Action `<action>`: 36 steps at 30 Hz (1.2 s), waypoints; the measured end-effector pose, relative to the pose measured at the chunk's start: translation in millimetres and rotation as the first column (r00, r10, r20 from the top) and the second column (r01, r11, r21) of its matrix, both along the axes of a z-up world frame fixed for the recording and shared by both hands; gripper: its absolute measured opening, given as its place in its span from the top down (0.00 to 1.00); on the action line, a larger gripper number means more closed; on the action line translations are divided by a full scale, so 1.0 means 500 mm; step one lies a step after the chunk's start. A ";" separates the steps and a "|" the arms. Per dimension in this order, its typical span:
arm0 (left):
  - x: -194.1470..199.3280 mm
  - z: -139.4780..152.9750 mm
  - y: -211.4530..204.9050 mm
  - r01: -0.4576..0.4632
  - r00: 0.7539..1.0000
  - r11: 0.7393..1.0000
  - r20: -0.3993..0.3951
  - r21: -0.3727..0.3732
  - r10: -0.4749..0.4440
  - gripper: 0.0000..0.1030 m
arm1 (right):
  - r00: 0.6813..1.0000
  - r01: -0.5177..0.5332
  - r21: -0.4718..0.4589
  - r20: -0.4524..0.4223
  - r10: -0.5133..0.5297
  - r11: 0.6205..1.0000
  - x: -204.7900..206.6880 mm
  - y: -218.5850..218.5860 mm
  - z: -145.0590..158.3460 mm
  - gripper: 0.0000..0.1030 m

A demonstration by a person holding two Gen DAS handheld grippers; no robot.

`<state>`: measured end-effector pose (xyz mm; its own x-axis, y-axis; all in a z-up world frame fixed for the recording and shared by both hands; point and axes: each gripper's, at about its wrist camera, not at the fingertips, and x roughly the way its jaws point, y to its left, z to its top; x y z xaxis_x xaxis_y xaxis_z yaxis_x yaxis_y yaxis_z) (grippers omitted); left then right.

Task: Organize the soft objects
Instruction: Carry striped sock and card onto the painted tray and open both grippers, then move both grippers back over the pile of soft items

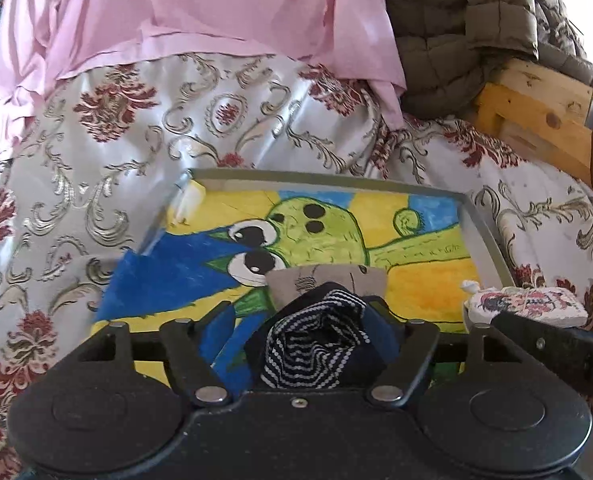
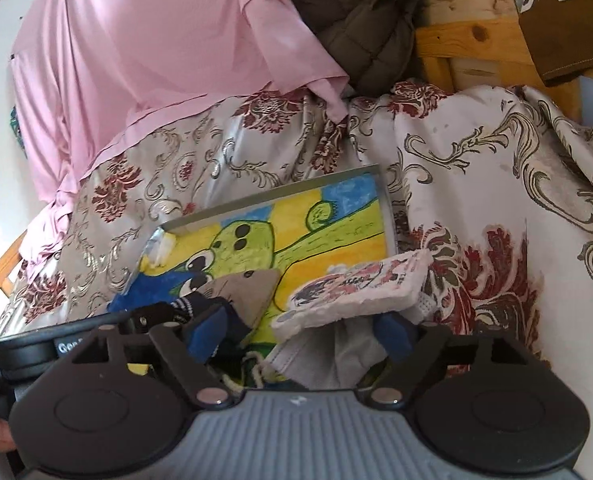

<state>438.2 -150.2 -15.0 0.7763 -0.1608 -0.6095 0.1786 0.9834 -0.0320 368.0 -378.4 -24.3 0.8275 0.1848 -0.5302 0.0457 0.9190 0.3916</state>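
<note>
My left gripper [image 1: 316, 332] is shut on a navy and white striped sock [image 1: 316, 344] with a brown cardboard tag [image 1: 328, 280], held over a tray [image 1: 484, 224] lined with a green cartoon painting. My right gripper [image 2: 300, 332] is shut on a grey cloth [image 2: 328, 356] and a white foam-like pad with a pink flower print [image 2: 356, 284], at the tray's right edge [image 2: 386, 216]. The pad also shows in the left wrist view [image 1: 528, 304]. The left gripper with the sock [image 2: 192, 308] shows at the left of the right wrist view.
The tray lies on a silver bedspread with red flowers [image 1: 216, 120]. A pink sheet [image 1: 176, 8] and an olive quilted jacket [image 1: 456, 32] lie behind it. A wooden frame [image 1: 536, 120] stands at the right.
</note>
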 end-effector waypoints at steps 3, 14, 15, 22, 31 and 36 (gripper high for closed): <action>-0.014 0.013 0.013 -0.015 1.000 1.000 0.005 -0.016 0.015 0.23 | 1.000 -0.006 0.016 -0.003 0.006 1.000 -0.014 -0.001 0.006 0.13; -0.119 0.066 0.062 -0.078 0.995 0.994 0.052 -0.072 0.082 0.17 | 0.998 0.009 0.035 0.056 -0.011 0.999 -0.136 0.001 0.057 0.03; -0.137 0.072 0.070 -0.085 0.994 0.993 0.063 -0.081 0.090 0.15 | 0.997 0.012 0.034 0.072 -0.014 0.999 -0.151 0.006 0.065 0.02; -0.281 0.104 0.125 -0.098 0.985 0.987 0.132 -0.127 0.115 0.10 | 0.970 0.041 -0.068 0.240 -0.023 0.997 -0.307 0.069 0.120 0.00; -0.474 0.118 0.189 -0.103 0.967 0.986 0.220 -0.128 0.130 0.03 | 0.931 0.064 -0.138 0.365 -0.009 0.988 -0.474 0.144 0.151 0.00; -0.553 0.116 0.224 -0.104 0.963 0.987 0.235 -0.127 0.131 0.01 | 0.934 0.061 -0.170 0.359 0.004 0.983 -0.534 0.174 0.147 0.00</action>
